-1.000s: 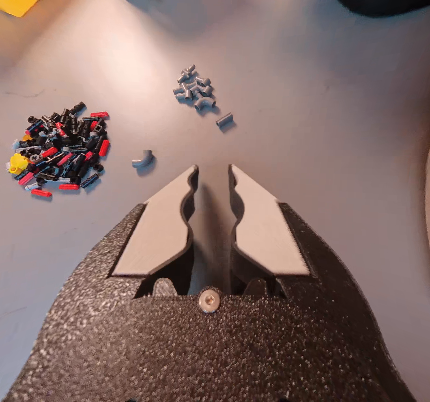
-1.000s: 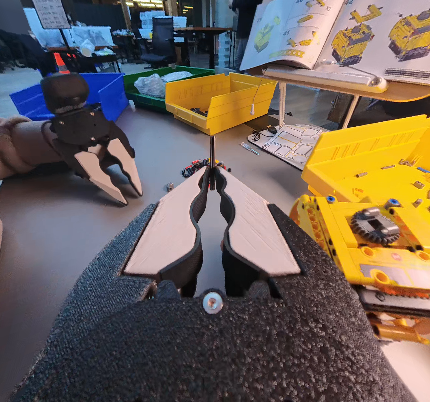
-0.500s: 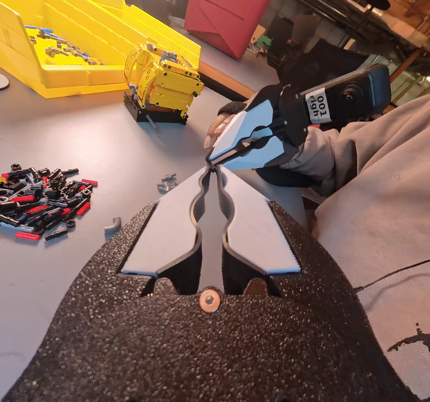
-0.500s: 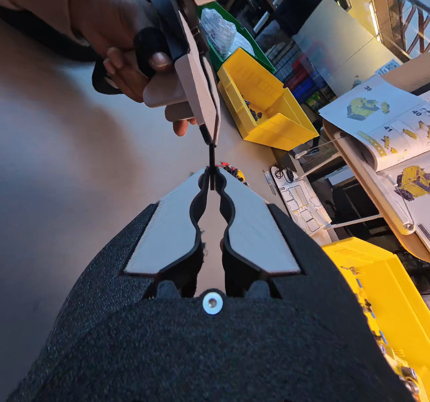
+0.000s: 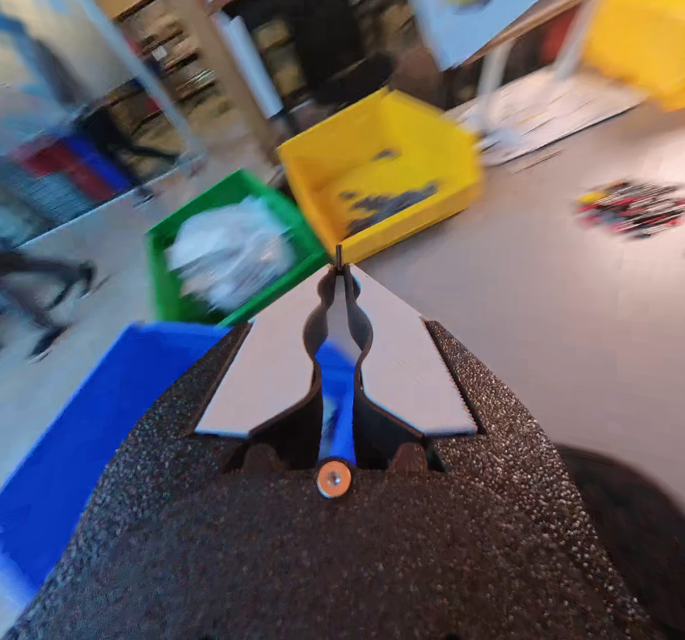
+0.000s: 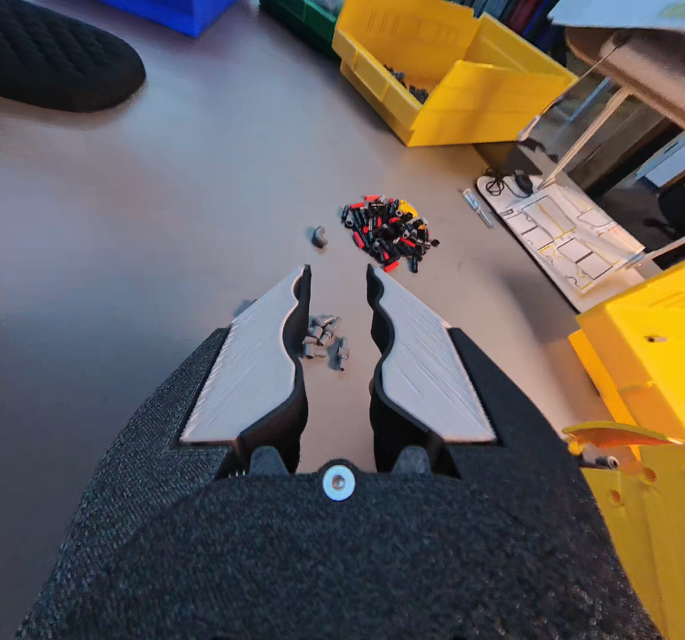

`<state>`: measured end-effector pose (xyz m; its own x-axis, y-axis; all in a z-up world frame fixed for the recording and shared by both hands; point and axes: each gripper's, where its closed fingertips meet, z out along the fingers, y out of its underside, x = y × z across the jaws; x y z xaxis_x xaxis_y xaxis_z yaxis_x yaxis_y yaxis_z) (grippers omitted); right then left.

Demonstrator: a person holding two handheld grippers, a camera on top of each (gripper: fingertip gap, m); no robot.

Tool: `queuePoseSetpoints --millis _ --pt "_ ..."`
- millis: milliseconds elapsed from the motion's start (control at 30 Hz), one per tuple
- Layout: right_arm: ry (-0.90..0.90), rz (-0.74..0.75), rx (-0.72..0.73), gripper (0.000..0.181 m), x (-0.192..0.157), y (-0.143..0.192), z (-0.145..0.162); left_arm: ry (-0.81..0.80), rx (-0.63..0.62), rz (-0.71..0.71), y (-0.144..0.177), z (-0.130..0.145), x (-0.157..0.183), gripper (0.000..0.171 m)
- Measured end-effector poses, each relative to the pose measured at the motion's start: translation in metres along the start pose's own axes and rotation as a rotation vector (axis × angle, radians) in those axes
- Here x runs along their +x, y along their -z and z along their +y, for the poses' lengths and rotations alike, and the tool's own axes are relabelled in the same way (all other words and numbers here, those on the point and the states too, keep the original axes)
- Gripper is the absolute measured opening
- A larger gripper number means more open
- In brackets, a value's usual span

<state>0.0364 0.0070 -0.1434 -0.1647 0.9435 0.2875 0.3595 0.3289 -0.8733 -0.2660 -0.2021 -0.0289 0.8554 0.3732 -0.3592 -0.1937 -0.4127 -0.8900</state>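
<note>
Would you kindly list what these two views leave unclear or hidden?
- Left wrist view: motion blur smears the green bin and its pale contents; what they are cannot be told.
- Left wrist view: the thin dark pin in the left gripper shows only its tip.
- Right wrist view: the small grey parts are partly hidden behind the open right gripper.

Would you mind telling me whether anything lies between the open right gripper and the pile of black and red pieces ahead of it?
Nothing visible does: bare table separates the right gripper from the pile. A grey elbow piece lies left of that line.
</note>
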Motion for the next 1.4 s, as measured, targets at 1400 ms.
queuePoseSetpoints --millis 1400 --pt "0.45 -0.186 0.207 0.008 -0.091 -0.045 -0.116 0.646 0.073 1.165 0.025 -0.04 0.258 0.009"
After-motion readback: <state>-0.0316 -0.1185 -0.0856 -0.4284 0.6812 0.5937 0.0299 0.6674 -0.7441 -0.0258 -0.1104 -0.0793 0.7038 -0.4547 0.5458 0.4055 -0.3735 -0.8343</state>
